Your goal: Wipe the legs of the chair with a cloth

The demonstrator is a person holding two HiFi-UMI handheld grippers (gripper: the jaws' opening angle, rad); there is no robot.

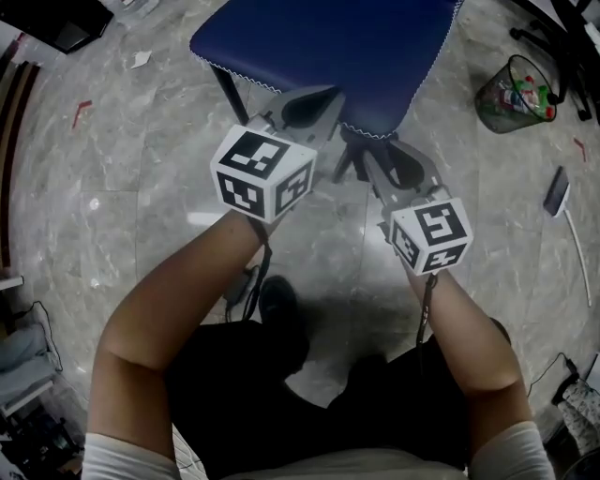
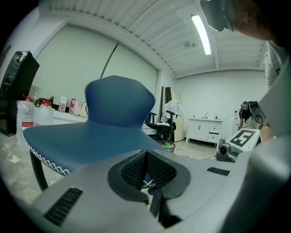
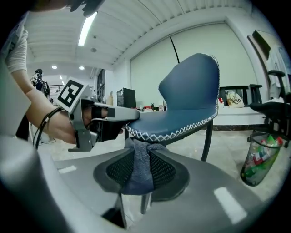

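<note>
The chair has a blue padded seat (image 1: 323,47) with white stitching and dark metal legs (image 1: 230,96). My right gripper (image 3: 139,169) is shut on a blue-grey cloth (image 3: 138,159), held just under the seat's front edge (image 3: 168,132); one thin leg (image 3: 144,203) shows below the jaws and another leg (image 3: 207,142) stands to the right. In the head view the right gripper (image 1: 367,155) reaches under the seat's near edge. My left gripper (image 2: 145,169) is shut with nothing between its pads, level with the seat (image 2: 86,139). It sits beside the seat's near edge (image 1: 326,101).
A mesh waste basket (image 1: 514,94) with rubbish stands on the marble floor to the right of the chair, also in the right gripper view (image 3: 259,159). A flat dark object (image 1: 557,192) lies further right. An office chair base (image 1: 553,28) sits at the top right. The person's legs are below.
</note>
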